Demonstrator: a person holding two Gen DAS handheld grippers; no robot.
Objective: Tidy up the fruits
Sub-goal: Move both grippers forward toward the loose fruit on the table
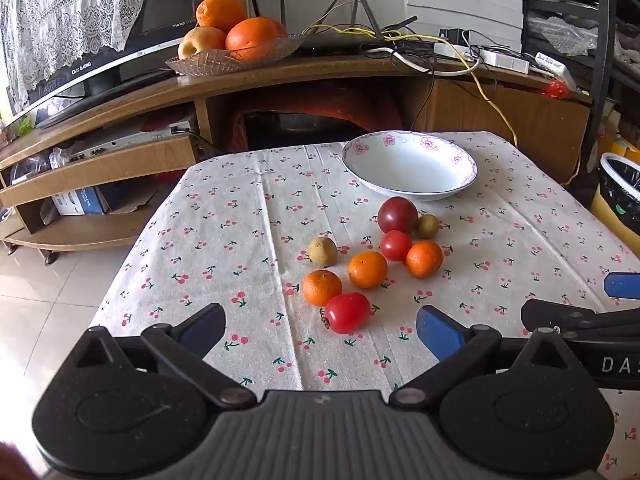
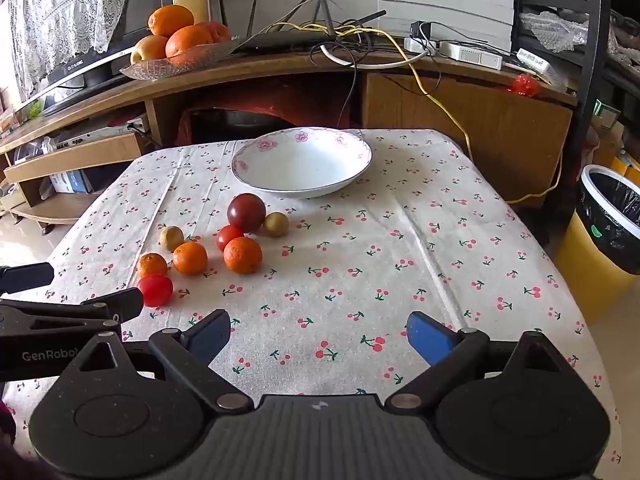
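I am holding my left gripper (image 1: 320,330) and right gripper (image 2: 318,334) over the near edge of the cherry-print tabletop (image 2: 400,264), fingers apart and empty. Nothing is sorted yet, I judge: the white flower-rimmed bowl (image 2: 304,184) near the far edge is sitting empty, while all eight small round fruits (image 1: 367,269) are lying clustered on the cloth just before it.

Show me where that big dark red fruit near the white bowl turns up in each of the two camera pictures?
Left wrist view: the dark red fruit lies right of centre, just in front of the white bowl.
Right wrist view: the dark red fruit lies left of centre, in front of the bowl's left rim.
Shared landmark: the white bowl with pink flowers, just behind it in both.
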